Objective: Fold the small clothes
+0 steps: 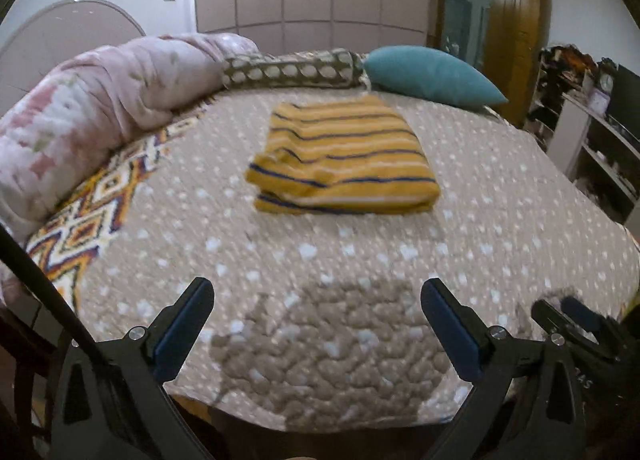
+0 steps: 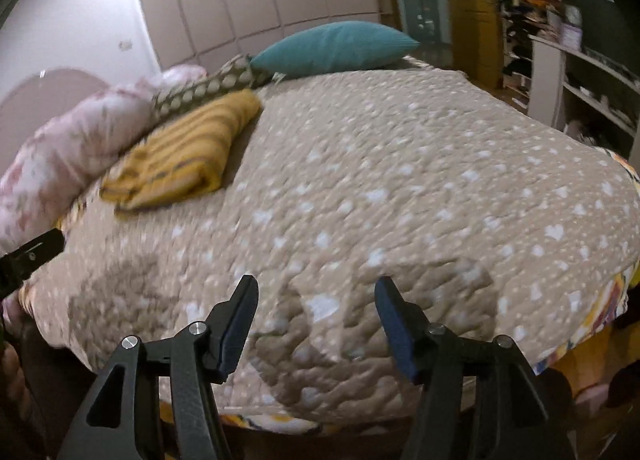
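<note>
now the folded striped garment [image 1: 344,158] lies on the quilt [image 1: 500,196] near the teal pillow [image 1: 430,76], left gripper [image 1: 316,324] and right gripper [image 2: 316,324] both released, empty.

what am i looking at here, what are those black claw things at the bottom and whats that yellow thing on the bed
Those claws are two-finger grippers that a person holds, one in each hand, each with a camera looking along its fingers. One picture comes from the left gripper, the other from the right gripper. Both are open and hold nothing. The yellow thing is a striped garment, already folded, lying on the beige spotted bedspread. Behind it lie a teal pillow and a pink floral duvet.
</note>
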`<control>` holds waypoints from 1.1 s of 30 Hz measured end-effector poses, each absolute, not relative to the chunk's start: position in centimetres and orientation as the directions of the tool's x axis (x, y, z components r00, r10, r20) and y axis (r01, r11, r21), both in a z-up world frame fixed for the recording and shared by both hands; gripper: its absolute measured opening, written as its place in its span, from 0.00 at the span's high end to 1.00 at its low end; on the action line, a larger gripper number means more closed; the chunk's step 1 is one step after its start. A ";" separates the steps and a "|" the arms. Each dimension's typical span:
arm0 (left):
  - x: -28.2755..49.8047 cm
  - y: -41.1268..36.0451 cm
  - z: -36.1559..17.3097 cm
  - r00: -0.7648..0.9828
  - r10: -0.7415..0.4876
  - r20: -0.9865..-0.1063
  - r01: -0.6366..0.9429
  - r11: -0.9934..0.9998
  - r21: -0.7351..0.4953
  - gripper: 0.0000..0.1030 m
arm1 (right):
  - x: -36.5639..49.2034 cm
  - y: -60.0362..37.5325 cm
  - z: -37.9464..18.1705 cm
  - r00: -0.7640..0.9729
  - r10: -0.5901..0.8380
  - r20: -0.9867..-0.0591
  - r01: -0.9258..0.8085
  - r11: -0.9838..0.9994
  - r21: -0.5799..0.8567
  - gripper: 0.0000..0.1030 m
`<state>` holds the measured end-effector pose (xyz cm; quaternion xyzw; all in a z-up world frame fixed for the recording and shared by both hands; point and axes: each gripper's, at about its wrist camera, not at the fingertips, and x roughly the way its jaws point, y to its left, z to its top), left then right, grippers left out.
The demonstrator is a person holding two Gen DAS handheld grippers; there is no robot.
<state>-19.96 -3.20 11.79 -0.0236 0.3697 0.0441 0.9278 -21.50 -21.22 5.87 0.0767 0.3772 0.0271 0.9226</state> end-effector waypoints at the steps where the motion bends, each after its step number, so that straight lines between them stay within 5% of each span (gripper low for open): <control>1: -20.0 -3.2 11.7 0.723 0.065 -0.687 -0.099 0.995 -0.010 0.00 | -21.6 -21.0 5.9 0.717 0.101 -0.690 0.005 0.989 0.150 0.37; 14: -20.2 -3.3 12.3 0.734 0.079 -0.675 -0.095 0.995 0.013 0.00 | -21.7 -21.5 6.1 0.725 0.071 -0.685 0.020 0.992 0.124 0.34; 33: -14.4 2.1 7.7 0.589 0.166 -0.791 -0.191 0.980 0.064 0.00 | -14.2 -16.7 9.7 0.741 0.152 -0.654 -0.133 0.988 0.079 0.32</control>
